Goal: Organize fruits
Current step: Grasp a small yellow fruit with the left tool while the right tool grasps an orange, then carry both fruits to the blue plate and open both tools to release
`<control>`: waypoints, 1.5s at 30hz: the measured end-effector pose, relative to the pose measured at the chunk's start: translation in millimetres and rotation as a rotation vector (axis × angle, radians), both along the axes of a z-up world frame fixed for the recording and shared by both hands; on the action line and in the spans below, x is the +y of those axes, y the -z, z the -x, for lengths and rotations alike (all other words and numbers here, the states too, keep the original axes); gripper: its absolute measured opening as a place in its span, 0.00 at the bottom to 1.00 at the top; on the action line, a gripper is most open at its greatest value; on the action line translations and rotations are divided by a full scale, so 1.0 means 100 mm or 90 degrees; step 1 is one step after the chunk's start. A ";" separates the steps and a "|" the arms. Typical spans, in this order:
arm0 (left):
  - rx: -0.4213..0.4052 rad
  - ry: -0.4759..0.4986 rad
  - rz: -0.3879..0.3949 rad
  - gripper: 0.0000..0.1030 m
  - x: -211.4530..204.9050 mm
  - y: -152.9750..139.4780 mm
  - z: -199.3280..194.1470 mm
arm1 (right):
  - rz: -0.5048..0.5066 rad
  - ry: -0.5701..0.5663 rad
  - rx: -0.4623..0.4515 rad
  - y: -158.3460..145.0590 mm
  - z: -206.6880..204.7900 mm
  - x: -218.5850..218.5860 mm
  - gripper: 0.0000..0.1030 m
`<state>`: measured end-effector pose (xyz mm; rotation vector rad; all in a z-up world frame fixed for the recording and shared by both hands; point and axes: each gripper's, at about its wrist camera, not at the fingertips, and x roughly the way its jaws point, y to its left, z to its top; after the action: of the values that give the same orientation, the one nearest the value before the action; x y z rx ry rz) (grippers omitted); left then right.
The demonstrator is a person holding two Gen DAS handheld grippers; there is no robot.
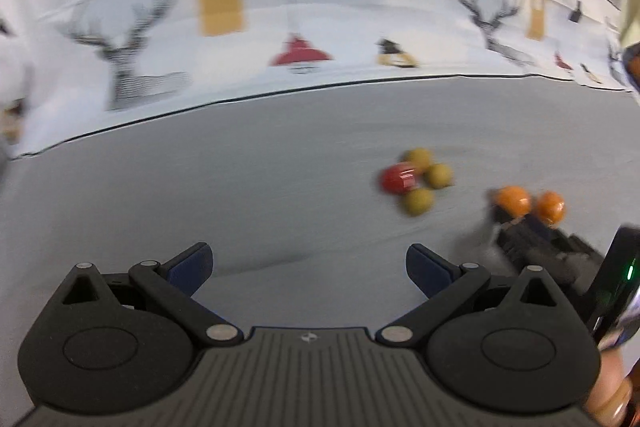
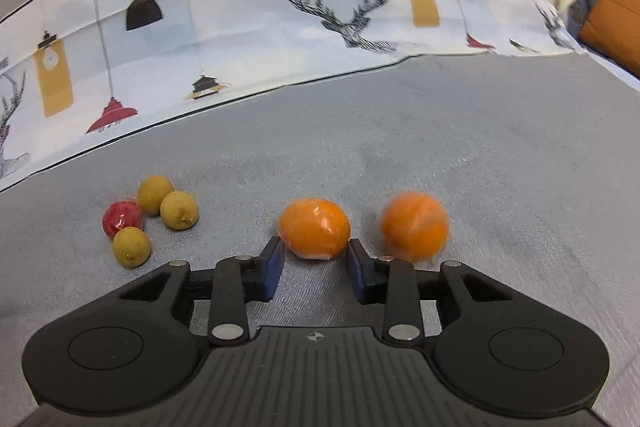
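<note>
Off to the left of our right gripper (image 2: 316, 261) sits a touching cluster: a red fruit (image 2: 122, 218) and three yellow-brown fruits (image 2: 179, 209). Straight ahead, the near orange (image 2: 314, 229) lies at the blue fingertips (image 2: 274, 261), jaws parted either side, not yet clamping. Just right of it, the second orange (image 2: 414, 226) looks blurred, perhaps rolling. We should advance squarely, then squeeze gently at its widest part. Our left gripper (image 1: 309, 259) is spread wide, holding nothing.
</note>
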<state>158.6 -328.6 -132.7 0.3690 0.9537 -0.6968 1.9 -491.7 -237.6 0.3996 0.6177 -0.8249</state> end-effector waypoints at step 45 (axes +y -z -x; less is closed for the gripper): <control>-0.021 0.085 0.026 0.26 0.96 -0.46 0.89 | 0.152 0.078 -0.020 -0.87 0.53 0.74 0.38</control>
<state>69.6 -232.6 -86.4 0.4087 0.8879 -0.8281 -51.1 -417.3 -150.3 0.2333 0.4623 -0.9960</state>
